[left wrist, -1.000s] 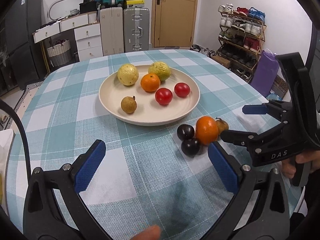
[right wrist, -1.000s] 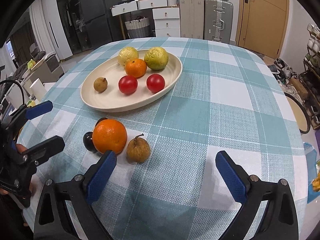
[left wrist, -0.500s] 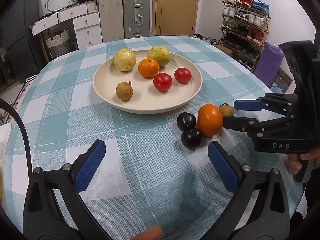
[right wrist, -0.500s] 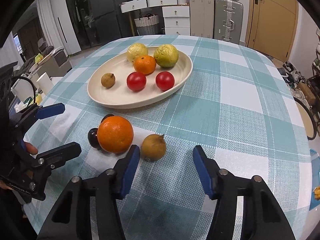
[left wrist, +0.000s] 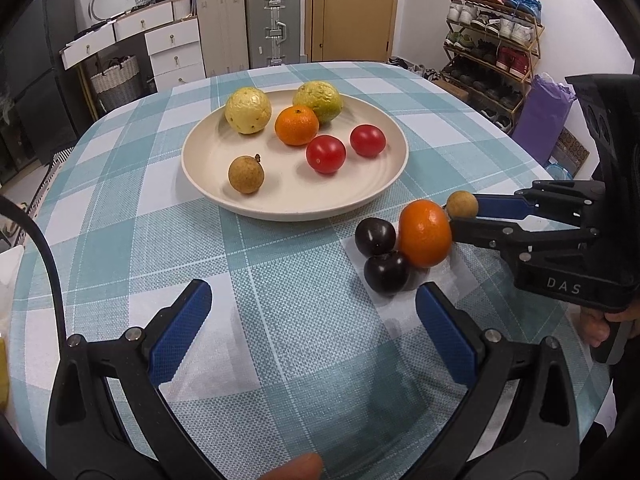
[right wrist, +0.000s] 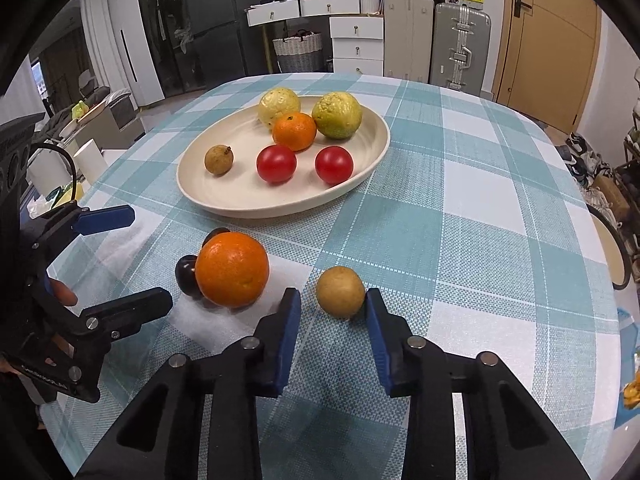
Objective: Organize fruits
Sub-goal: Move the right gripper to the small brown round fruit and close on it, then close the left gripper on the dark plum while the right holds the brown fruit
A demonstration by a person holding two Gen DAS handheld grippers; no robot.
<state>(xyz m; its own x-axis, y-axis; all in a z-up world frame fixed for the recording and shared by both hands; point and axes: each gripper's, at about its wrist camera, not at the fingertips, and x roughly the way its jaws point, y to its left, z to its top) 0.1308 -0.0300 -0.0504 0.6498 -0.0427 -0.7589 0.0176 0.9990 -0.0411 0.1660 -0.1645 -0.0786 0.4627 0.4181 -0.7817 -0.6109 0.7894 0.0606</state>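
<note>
The right gripper (right wrist: 332,304) has just been closing around a small brown fruit (right wrist: 340,291) on the tablecloth (right wrist: 460,240); only its right pad visibly touches it. The left gripper (left wrist: 312,316) hangs wide apart and empty near the orange (left wrist: 425,233) and two dark plums (left wrist: 375,236), just short of the plate (left wrist: 280,204).

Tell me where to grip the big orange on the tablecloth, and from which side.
Grip the orange across its widest middle, coming down from above with pads on its far and near sides. It is round, and two dark plums touch its left side, so a finger likely won't fit there.
</note>
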